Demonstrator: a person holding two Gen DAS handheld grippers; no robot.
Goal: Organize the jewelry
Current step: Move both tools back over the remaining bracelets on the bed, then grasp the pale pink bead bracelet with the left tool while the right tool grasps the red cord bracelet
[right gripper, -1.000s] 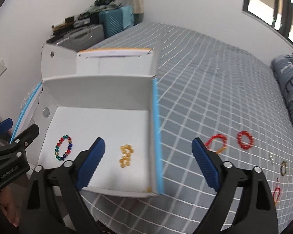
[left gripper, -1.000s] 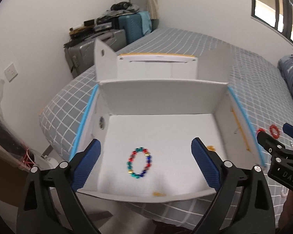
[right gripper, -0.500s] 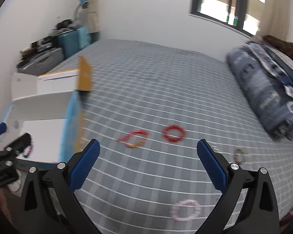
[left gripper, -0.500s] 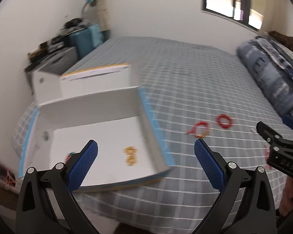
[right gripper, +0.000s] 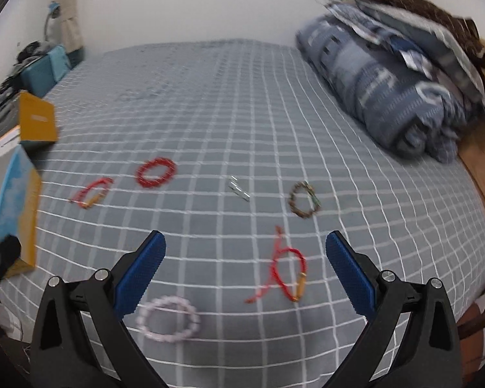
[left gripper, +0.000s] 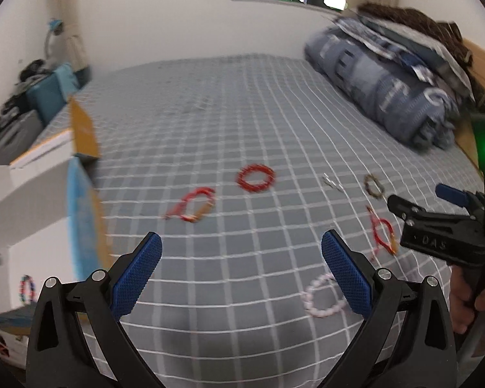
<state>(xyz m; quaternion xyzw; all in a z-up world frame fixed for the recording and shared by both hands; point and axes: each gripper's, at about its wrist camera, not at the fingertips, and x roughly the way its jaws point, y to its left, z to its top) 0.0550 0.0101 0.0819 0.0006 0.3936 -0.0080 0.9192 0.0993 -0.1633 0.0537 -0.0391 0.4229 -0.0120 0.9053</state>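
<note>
Several bracelets lie on the grey checked bed. A red bead bracelet (right gripper: pixel 156 172), a red and gold one (right gripper: pixel 92 193), a brown one (right gripper: pixel 304 200), a red cord one (right gripper: pixel 287 271), a pink bead one (right gripper: pixel 168 318) and silver clips (right gripper: pixel 239 187) show in the right wrist view. My right gripper (right gripper: pixel 245 270) is open and empty above the bed, the red cord bracelet between its fingers. My left gripper (left gripper: pixel 241 270) is open and empty; the pink bracelet (left gripper: pixel 321 297) lies by its right finger. The white box (left gripper: pixel 32 200) at left holds a multicolour bracelet (left gripper: pixel 27 289).
A folded blue quilt (right gripper: pixel 388 77) lies along the bed's right side by a wooden headboard (right gripper: pixel 481 161). Suitcases and clutter (left gripper: pixel 32 90) stand at the far left wall. The right gripper's body (left gripper: pixel 443 232) shows at the right of the left wrist view.
Both grippers have swung right, away from the white box and over the bed where the loose bracelets lie. Both stayed open and empty.
</note>
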